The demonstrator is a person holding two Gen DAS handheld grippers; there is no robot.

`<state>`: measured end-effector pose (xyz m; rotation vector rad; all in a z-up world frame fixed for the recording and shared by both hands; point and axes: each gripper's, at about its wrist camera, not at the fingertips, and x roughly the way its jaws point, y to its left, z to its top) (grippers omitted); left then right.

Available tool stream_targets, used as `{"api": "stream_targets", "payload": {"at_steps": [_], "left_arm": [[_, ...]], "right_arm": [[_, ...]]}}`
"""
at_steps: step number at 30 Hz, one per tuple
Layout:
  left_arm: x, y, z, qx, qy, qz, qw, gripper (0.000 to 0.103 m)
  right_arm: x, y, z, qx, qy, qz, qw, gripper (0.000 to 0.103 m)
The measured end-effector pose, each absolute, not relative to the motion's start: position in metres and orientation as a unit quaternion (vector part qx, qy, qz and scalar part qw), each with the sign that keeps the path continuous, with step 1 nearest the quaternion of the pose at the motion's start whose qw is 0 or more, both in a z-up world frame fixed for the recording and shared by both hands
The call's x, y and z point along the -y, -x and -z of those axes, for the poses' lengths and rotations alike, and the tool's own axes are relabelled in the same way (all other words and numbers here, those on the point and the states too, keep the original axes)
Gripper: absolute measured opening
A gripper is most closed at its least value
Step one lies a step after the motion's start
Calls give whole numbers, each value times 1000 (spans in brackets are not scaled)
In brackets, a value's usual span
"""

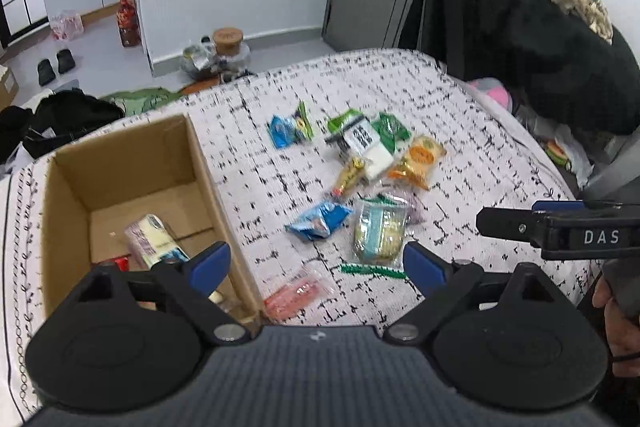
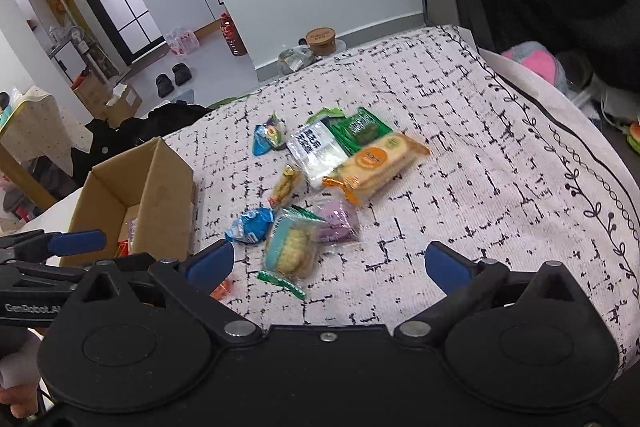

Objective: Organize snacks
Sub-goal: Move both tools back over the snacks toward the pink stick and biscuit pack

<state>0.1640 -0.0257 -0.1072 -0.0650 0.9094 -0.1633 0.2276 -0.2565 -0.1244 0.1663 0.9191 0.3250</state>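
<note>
Several snack packets lie in a loose pile on the patterned tablecloth (image 1: 460,115): a teal cracker pack (image 1: 378,233), a blue packet (image 1: 318,221), an orange cracker pack (image 1: 418,159) and a pink packet (image 1: 296,293). A cardboard box (image 1: 208,163) at the left holds a pale yellow packet (image 1: 154,241). My left gripper (image 1: 316,267) is open and empty, above the box's right wall and the pink packet. My right gripper (image 2: 330,263) is open and empty, just above the teal cracker pack (image 2: 292,247). The box (image 2: 160,183) also shows in the right wrist view.
Dark coats (image 1: 540,27) hang on a chair beyond the table's right side. A cork-lidded jar (image 1: 228,41), clothes and slippers lie on the floor behind. Bare cloth (image 2: 500,167) stretches to the right of the pile.
</note>
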Motion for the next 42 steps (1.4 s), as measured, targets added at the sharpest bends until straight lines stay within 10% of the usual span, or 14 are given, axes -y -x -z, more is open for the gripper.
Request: {"api": "stream_targets", "payload": {"at_steps": [14, 42], "left_arm": [[57, -189, 146, -485, 7, 89, 870, 53], [50, -201, 175, -525, -48, -6, 850, 55]], "right_arm": [[272, -239, 144, -461, -92, -148, 870, 98], [270, -253, 166, -484, -114, -164, 852, 97]]}}
